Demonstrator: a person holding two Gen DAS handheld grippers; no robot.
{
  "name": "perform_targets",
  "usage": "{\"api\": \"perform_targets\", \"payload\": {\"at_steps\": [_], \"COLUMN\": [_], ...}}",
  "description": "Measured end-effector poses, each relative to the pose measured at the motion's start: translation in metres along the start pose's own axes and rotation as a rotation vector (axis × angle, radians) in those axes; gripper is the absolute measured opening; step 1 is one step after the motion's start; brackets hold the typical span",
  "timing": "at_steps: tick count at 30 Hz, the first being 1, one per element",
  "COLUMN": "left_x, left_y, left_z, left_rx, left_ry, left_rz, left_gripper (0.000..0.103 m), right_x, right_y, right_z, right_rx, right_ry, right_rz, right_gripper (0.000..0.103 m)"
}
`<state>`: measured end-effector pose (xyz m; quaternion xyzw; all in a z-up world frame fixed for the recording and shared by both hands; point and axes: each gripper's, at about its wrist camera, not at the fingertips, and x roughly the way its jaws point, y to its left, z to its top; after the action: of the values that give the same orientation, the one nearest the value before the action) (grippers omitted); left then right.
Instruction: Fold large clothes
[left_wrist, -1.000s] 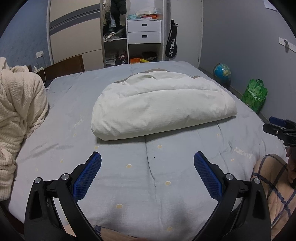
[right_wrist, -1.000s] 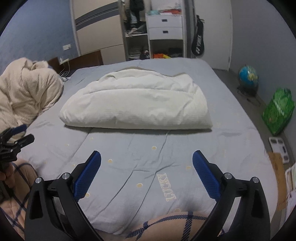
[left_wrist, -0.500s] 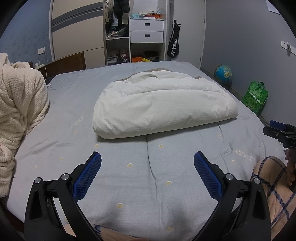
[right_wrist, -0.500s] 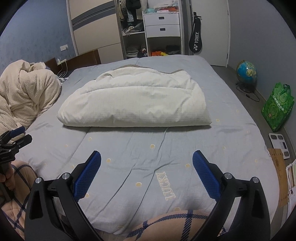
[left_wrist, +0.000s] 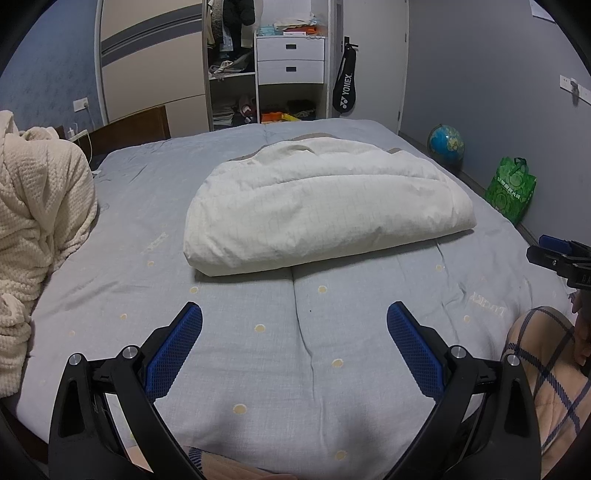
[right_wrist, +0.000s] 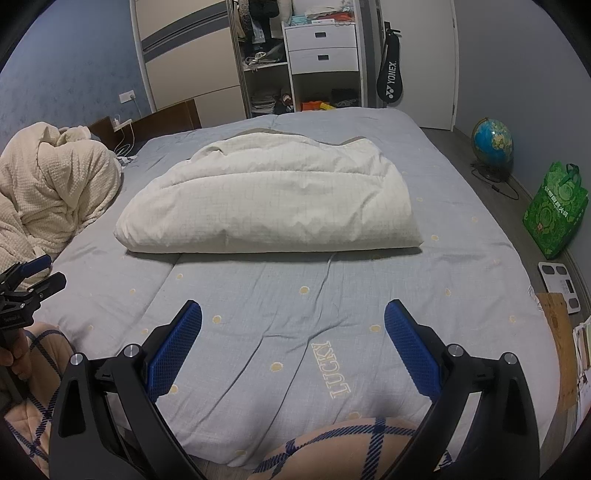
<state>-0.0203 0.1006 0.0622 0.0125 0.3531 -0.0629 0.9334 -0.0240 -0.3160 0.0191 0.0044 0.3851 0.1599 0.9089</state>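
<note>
- Nearest the left wrist camera, the left gripper (left_wrist: 294, 325) hangs over the foot of the bed (left_wrist: 295, 387), its blue-padded jaws spread wide with nothing between them.
- The right gripper (right_wrist: 293, 323) is posed the same way in its own view, jaws wide apart and empty, above the grey-blue bedcover (right_wrist: 258, 332) stitched with the word LUCKY (right_wrist: 330, 371).
- A plaid-patterned sleeve (right_wrist: 332, 448) shows at the bottom edge of the right wrist view, and more plaid fabric sits at the lower right of the left view.
- Each gripper appears at the edge of the other's view; neither touches the bedding.
- Farther up, in the middle of the bed, lies the white quilt (left_wrist: 325, 206), already folded into a thick rounded bundle, well apart from both grippers.
- To the left, a cream waffle-textured blanket (left_wrist: 40, 229) is heaped on the side of the bed.
- On the floor to the right stand a green shopping bag (right_wrist: 556, 212), a globe (right_wrist: 493, 142) and a white scale (right_wrist: 559, 286).
- At the far wall are an open wardrobe (left_wrist: 266, 74) with white drawers and a black racket bag (left_wrist: 343, 88) hanging beside it.
</note>
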Motion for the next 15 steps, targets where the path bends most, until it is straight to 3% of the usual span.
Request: {"api": "perform_targets", "payload": {"at_steps": [15], "left_x": [-0.0003], "left_y": [0.0004], "left_z": [-0.0001], "left_rx": [-0.001], "left_ry": [0.0], "left_rz": [0.0], "left_gripper": [0.096], "right_x": [0.0003], "right_y": [0.0009], "right_z": [0.0], "right_rx": [-0.004], "right_ry": [0.0], "right_rz": [-0.002], "right_gripper": [0.095]}}
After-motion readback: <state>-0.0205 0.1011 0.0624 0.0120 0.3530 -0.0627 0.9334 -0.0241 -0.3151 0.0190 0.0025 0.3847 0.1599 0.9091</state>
